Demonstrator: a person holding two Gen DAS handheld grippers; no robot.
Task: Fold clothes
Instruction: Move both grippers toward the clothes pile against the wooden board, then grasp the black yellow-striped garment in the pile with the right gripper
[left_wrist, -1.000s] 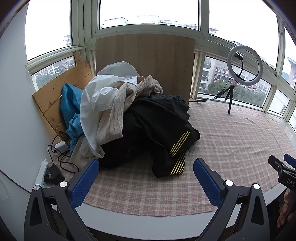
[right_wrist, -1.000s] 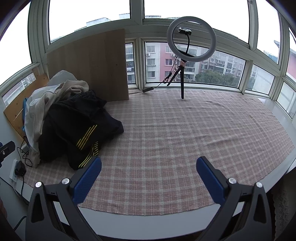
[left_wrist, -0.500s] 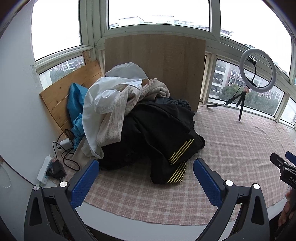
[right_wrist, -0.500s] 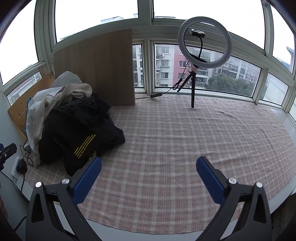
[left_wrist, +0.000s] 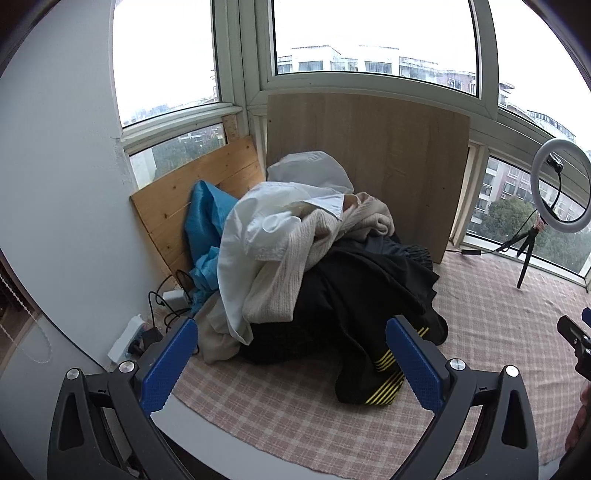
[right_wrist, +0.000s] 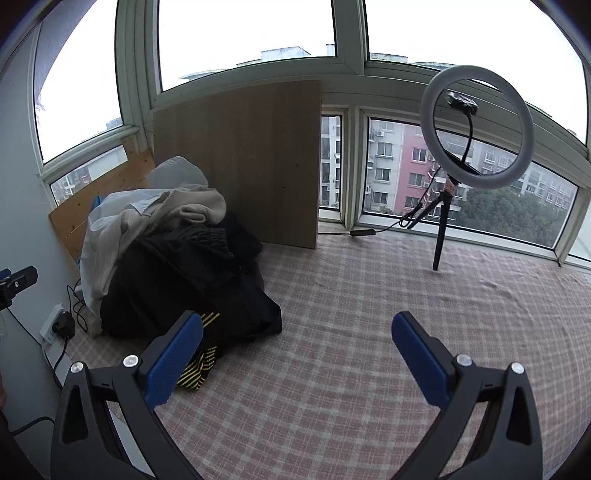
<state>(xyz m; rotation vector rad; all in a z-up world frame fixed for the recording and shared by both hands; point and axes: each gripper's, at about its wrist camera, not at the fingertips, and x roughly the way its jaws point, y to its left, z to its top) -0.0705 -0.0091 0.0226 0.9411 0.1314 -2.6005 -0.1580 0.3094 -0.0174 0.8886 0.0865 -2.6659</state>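
Note:
A heap of clothes (left_wrist: 317, 266) lies at the left end of a checked cloth (left_wrist: 295, 413). White and cream garments (left_wrist: 273, 236) lie on top. A black garment with yellow stripes (left_wrist: 384, 384) spills out at the front. The heap also shows in the right wrist view (right_wrist: 173, 266). My left gripper (left_wrist: 291, 362) is open and empty, a little in front of the heap. My right gripper (right_wrist: 295, 354) is open and empty, above the cloth (right_wrist: 351, 350) to the right of the heap.
A wooden board (left_wrist: 369, 162) leans against the window behind the heap, with a plank (left_wrist: 184, 206) at the left. A ring light on a tripod (right_wrist: 476, 133) stands at the back right. A power strip with cables (left_wrist: 144, 332) lies left of the heap.
Both grippers have moved closer to the heap of clothes and turned left. The heap now looks larger in both views. Both grippers stay open.

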